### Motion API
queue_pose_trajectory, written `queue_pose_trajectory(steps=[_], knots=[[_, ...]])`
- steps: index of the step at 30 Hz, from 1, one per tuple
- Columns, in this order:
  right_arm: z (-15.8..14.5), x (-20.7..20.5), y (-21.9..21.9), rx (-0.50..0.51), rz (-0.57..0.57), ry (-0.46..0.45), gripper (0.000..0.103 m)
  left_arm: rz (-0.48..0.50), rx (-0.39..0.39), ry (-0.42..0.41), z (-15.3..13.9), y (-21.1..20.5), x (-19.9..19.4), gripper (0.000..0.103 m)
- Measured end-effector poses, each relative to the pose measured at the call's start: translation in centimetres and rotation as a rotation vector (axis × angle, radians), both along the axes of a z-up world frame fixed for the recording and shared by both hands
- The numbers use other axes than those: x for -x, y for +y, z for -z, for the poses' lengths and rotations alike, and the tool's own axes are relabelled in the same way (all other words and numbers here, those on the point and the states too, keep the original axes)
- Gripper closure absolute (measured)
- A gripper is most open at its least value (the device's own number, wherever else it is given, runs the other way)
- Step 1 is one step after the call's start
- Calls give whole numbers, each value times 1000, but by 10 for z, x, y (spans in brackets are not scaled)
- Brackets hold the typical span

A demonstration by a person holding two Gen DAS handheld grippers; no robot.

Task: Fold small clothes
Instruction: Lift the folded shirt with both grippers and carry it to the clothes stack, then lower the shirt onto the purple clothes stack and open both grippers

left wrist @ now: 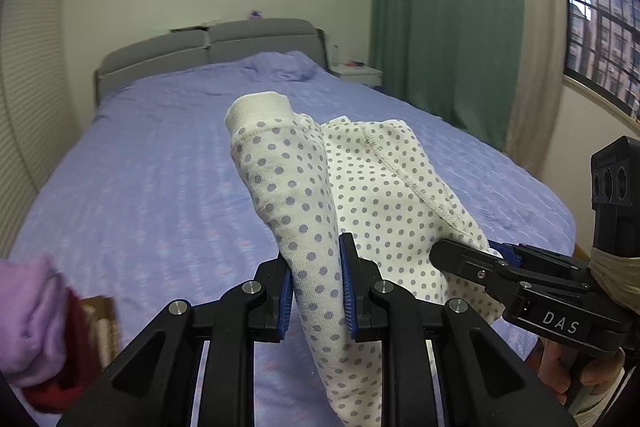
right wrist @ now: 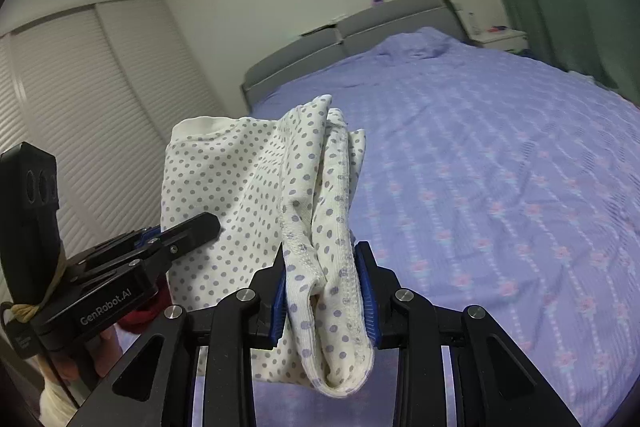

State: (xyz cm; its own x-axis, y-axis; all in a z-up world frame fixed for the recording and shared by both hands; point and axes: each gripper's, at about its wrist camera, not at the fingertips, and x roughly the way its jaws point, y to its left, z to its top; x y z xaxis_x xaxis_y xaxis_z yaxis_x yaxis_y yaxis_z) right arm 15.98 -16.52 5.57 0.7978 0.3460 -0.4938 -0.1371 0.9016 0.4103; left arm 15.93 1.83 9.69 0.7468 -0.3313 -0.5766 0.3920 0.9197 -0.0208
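Observation:
A small cream garment with grey-purple dots [left wrist: 372, 187] hangs in the air above the bed, stretched between both grippers. My left gripper [left wrist: 316, 291] is shut on a bunched fold of it, the blue pads pressing the cloth from both sides. My right gripper [right wrist: 325, 297] is shut on another bunched part of the same dotted garment [right wrist: 240, 187]. In the left wrist view the right gripper [left wrist: 496, 259] enters from the right, clamped on the cloth's edge. In the right wrist view the left gripper [right wrist: 180, 231] enters from the left. A plain ribbed cuff [left wrist: 260, 107] stands at the top.
Below lies a bed with a lilac patterned cover [left wrist: 160, 167] and a grey headboard [left wrist: 208, 47]. A pink and red pile of clothes [left wrist: 36, 327] sits at the lower left. Green curtain [left wrist: 448, 7], window and white nightstand [left wrist: 356, 71] are on the right, slatted wardrobe doors [right wrist: 80, 107] on the left.

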Motion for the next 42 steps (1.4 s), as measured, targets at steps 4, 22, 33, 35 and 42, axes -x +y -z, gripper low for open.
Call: queue_pose_trajectory(steps=[4, 22, 33, 35, 42], knots=[[-16, 5, 44, 8, -54, -31, 71, -50, 12, 2, -18, 53, 13, 81], [-37, -50, 308, -62, -343, 87, 71, -356, -38, 151, -40, 326, -17, 81], [-7, -66, 367, -6, -371, 193, 71, -408, -24, 222, 10, 377, -48, 81], [-14, -77, 374, 4, -359, 185, 71, -419, -9, 235, 16, 387, -53, 79], [-21, -67, 382, 47, -353, 145, 67, -491, -31, 162, 12, 396, -46, 65]])
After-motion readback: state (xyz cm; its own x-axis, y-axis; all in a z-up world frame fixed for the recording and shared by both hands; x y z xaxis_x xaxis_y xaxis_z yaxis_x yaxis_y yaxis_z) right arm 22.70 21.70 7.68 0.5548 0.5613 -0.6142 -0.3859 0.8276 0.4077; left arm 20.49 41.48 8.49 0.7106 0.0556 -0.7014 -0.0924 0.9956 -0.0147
